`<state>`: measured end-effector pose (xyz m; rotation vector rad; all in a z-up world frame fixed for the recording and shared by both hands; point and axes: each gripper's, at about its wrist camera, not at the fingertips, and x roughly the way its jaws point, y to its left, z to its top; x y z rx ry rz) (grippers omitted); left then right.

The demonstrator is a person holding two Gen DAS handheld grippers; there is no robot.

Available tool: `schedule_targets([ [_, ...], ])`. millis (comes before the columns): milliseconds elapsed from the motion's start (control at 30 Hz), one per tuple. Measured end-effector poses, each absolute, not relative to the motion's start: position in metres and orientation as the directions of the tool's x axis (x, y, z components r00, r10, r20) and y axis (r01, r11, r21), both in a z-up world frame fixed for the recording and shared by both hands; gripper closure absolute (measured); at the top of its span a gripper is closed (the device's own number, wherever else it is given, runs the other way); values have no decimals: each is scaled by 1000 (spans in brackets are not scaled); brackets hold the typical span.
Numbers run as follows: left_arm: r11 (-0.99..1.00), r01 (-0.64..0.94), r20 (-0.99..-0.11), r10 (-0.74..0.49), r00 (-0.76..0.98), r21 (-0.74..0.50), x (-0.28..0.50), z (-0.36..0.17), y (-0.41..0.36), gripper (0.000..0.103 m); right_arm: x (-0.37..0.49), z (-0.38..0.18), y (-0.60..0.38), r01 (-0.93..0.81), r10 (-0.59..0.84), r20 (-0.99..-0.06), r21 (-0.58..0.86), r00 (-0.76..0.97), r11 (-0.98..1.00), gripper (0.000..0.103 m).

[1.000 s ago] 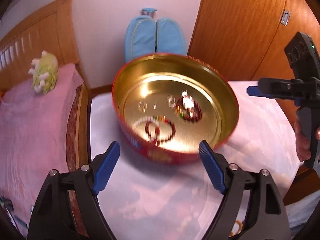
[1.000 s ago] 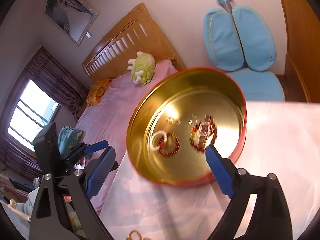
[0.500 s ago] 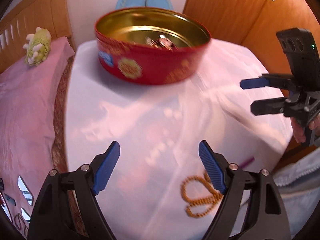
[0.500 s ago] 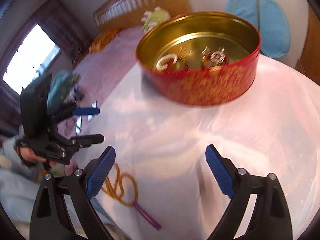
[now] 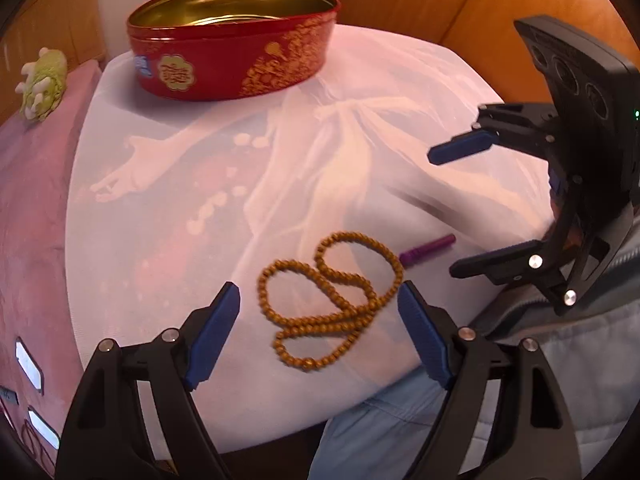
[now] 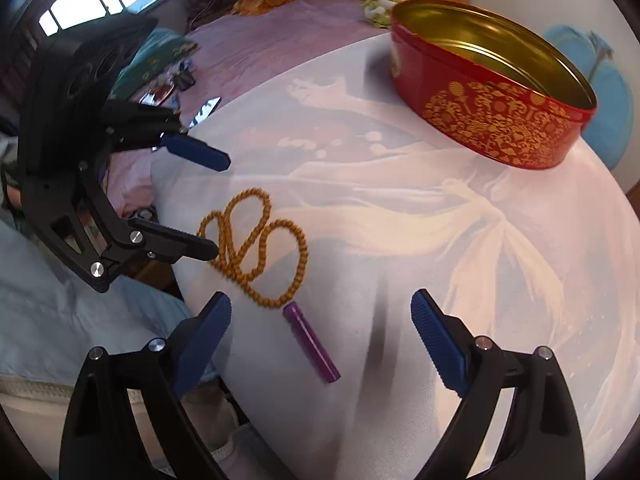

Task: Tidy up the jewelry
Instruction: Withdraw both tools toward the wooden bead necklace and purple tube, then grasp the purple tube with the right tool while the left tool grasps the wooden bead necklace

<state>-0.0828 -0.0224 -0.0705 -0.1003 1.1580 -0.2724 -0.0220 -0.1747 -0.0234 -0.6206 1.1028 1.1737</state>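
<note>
Both views swung down from the red tin (image 5: 240, 60) to the wooden bead necklace (image 5: 332, 300), coiled on the worktop (image 5: 160, 240) near its front edge. Left hand-held gripper (image 5: 318, 320) hovered spread around it; right hand-held gripper (image 6: 320, 340) spread over a purple tube (image 6: 312, 344). Best to lower and pinch overlapping strands. Tin label unreadable.
</note>
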Motion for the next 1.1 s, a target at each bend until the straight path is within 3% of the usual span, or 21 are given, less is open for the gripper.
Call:
schedule_targets([
  [200,956,193,-903,-275,330,-220,-90,-85,-36,24,-34,-42,-179,-950,376,-926,86,35,299,11],
  [567,969,241,-915,-151,375,-62,-93,-97,-46,24,-33,-57,-185,-949,362,-928,37,83,312,13],
  [633,963,269,-911,-109,398,2,-94,-101,-52,23,-36,-60,-183,-954,355,-929,11,101,301,40],
  [700,958,287,-899,-105,425,24,-97,-101,-53,23,-39,-61,-183,-958,364,-927,19,91,288,55],
  [733,958,285,-898,-110,426,18,-97,-102,-52,24,-40,-60,-184,-958,371,-924,22,89,286,71],
  [767,958,286,-897,-124,425,3,-98,-102,-51,29,-42,-59,-183,-961,379,-921,26,84,276,82],
  [800,956,293,-888,-142,437,-9,-100,-99,-50,52,-43,-58,-183,-962,380,-922,31,77,270,92],
  [833,957,290,-882,-147,448,-12,-101,-96,-48,88,-43,-58,-181,-962,376,-924,41,66,270,92],
  [933,967,233,-880,-195,434,-100,-94,-91,-34,93,-34,-58,-180,-953,374,-927,88,28,290,92],
  [1100,973,159,-845,-224,485,-167,-85,-62,-24,93,-12,-31,-188,-917,453,-889,128,62,378,92],
])
